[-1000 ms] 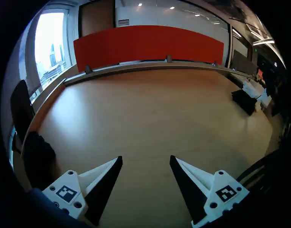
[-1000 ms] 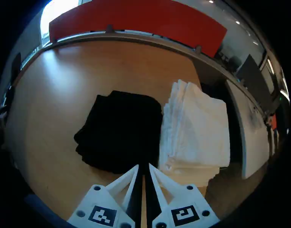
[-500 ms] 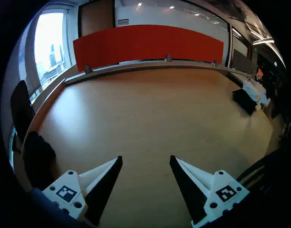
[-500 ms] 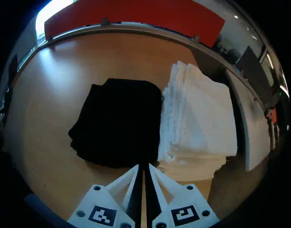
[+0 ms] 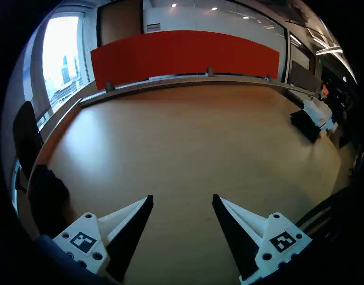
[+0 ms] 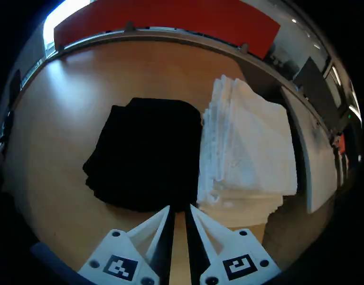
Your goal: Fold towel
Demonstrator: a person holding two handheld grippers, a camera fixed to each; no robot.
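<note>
In the right gripper view, a stack of folded black towels (image 6: 144,152) lies on the wooden table (image 6: 63,118), with a stack of folded white towels (image 6: 248,152) touching its right side. My right gripper (image 6: 179,209) hovers just before the seam between the two stacks, its fingers parted by a narrow gap and holding nothing. The left gripper (image 5: 182,199) stands wide open over bare table (image 5: 182,137), nothing between its fingers. Far off at the right of the left gripper view, the black towels (image 5: 305,124) and white towels (image 5: 320,108) appear small.
A red partition (image 5: 182,54) runs along the table's far edge. A dark chair (image 5: 27,133) stands at the left, by a window. In the right gripper view, a white desk surface (image 6: 319,161) lies beyond the table's right edge.
The right gripper has crept closer to the stacks and its fingers have parted slightly from nearly touching. The left gripper has stayed still and open.
</note>
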